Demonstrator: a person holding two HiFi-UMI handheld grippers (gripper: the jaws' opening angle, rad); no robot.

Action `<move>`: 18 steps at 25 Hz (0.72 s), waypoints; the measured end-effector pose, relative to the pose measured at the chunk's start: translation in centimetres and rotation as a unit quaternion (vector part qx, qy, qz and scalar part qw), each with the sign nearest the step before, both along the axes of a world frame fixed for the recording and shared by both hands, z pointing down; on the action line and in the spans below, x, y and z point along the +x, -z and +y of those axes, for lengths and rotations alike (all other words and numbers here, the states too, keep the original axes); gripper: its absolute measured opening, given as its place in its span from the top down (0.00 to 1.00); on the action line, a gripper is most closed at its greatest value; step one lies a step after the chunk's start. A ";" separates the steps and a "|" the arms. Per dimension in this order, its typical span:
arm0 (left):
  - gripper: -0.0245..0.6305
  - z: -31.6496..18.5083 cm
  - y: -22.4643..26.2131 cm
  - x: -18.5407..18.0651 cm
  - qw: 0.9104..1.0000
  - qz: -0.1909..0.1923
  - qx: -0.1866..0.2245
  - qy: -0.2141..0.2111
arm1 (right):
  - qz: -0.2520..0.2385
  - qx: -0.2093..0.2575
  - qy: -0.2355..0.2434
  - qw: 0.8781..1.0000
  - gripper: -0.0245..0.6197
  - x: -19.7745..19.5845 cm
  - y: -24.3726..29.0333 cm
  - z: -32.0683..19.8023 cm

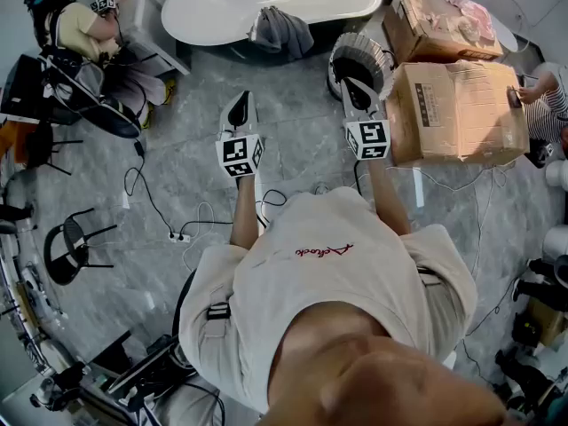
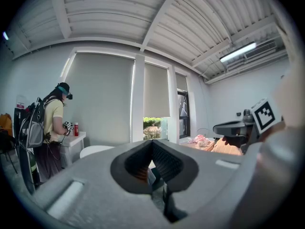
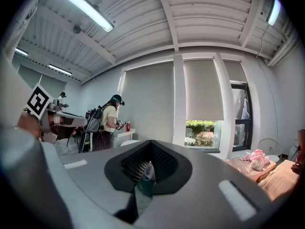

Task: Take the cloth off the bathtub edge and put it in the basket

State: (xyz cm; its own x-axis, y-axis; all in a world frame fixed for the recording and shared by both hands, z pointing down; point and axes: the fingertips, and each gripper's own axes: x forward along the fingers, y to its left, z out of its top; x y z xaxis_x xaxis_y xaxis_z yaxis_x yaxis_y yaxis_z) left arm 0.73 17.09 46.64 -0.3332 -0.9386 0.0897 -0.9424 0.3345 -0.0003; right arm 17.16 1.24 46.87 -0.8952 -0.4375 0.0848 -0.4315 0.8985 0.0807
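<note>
In the head view a grey cloth [image 1: 280, 30] hangs over the near edge of the white bathtub [image 1: 213, 7] at the top. To its right on the floor stands a grey ribbed basket [image 1: 380, 60]. My left gripper [image 1: 240, 105] is shut and empty, held over the floor short of the tub and to the cloth's left. Just in front of the basket, my right gripper [image 1: 353, 90] is shut and empty too. Both gripper views look level across the room over closed jaws: left gripper [image 2: 152, 163], right gripper [image 3: 147, 168]. Neither shows the cloth clearly.
Two cardboard boxes [image 1: 457, 109] [image 1: 439, 20] stand right of the basket. A person [image 1: 80, 29] with a backpack stands at a white table at the top left. Cables and a power strip [image 1: 177, 235] lie on the grey floor, and a black chair [image 1: 75, 247] is at the left.
</note>
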 end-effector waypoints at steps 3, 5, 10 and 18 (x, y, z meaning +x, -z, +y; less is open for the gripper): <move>0.96 -1.4 0.1 0.6 1.000 -0.003 0.001 -0.005 | -0.003 -0.001 -0.002 1.000 0.95 0.7 0.1 -1.1; 0.96 -2.2 0.5 0.9 1.000 -0.006 0.002 -0.006 | -0.004 -0.004 -0.002 1.000 0.95 1.2 0.0 -1.7; 0.96 -3.6 0.9 1.6 1.000 -0.009 0.000 -0.001 | -0.006 -0.008 0.000 1.000 0.95 1.8 0.0 -3.2; 0.96 -4.3 0.1 2.6 1.000 -0.005 -0.011 0.010 | -0.005 -0.017 0.011 1.000 0.95 2.2 -0.6 -4.6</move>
